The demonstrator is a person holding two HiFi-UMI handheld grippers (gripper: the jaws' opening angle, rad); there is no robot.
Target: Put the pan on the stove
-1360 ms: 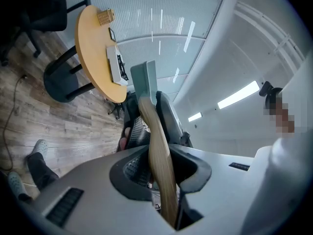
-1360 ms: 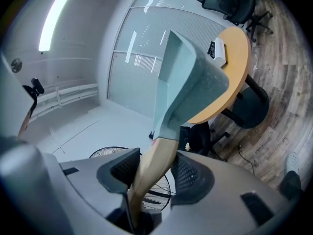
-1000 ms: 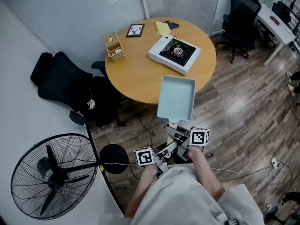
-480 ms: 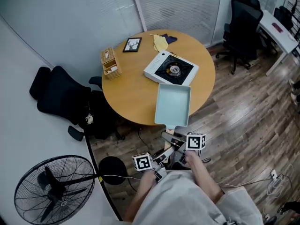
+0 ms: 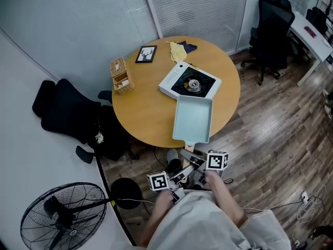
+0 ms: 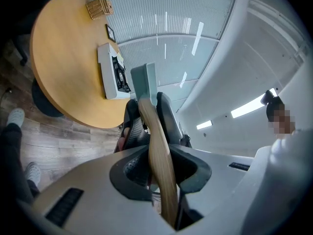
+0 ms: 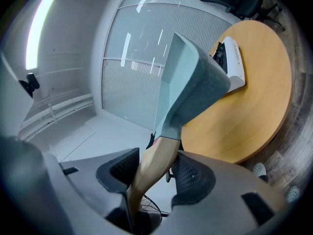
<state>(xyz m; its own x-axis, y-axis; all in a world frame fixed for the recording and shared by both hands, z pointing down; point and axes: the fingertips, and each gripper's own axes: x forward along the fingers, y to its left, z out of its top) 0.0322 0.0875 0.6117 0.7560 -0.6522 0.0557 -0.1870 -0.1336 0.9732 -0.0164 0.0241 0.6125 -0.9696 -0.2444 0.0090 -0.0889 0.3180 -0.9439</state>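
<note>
The pan [image 5: 193, 120] came in over the table [image 5: 145, 113], rim reaching the stove [image 5: 189, 83]. Left gripper [image 6: 148, 110] and right gripper [image 7: 156, 163] stayed clamped on its handle [image 6: 159, 151]; set-down looked next

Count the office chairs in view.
3. One chair sits left of the round table; a second chair and a third chair stand upper right by the white desk. Others may be hidden.

— What stands on the round light-wood table [image 5: 145, 113]?
— A white tabletop gas stove with a black burner top [image 5: 189, 82], a woven wicker box [image 5: 120, 75], a black-framed picture [image 5: 147, 53], a yellow cloth [image 5: 178, 49] touching a dark blue cloth [image 5: 190, 46].
</note>
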